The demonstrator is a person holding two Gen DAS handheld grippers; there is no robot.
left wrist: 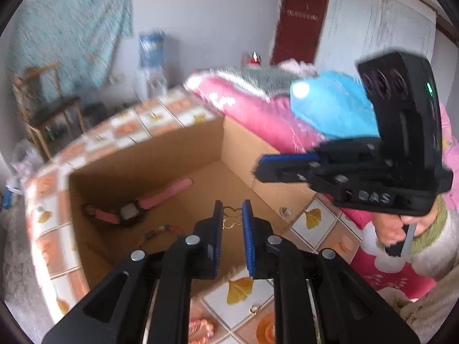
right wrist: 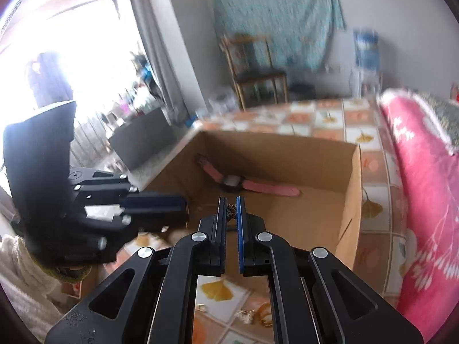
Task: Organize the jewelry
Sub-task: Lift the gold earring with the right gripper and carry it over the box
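My left gripper (left wrist: 231, 205) hovers over the open cardboard box (left wrist: 143, 154), shut on a thin gold clover-shaped piece (left wrist: 230, 218) that spans the gap between its blue pads. My right gripper (right wrist: 231, 201) is above the same box (right wrist: 351, 200), shut on a small bronze butterfly-like ornament (right wrist: 231, 211). Each gripper shows in the other's view: the right gripper (left wrist: 258, 169) from the side, and the left gripper (right wrist: 183, 207) at the box's near left corner. A pink-strapped watch (left wrist: 134, 210) (right wrist: 243, 185) and a beaded bracelet (left wrist: 160, 229) lie on the box floor.
The box stands on a tiled-pattern tablecloth (left wrist: 312, 218). A gold ring (left wrist: 254, 310) and more small gold pieces (right wrist: 265, 316) lie on the cloth near me. A pink quilt (right wrist: 424, 189) with a blue cloth (left wrist: 330, 103) is piled to the right. A chair (right wrist: 258, 71) stands behind.
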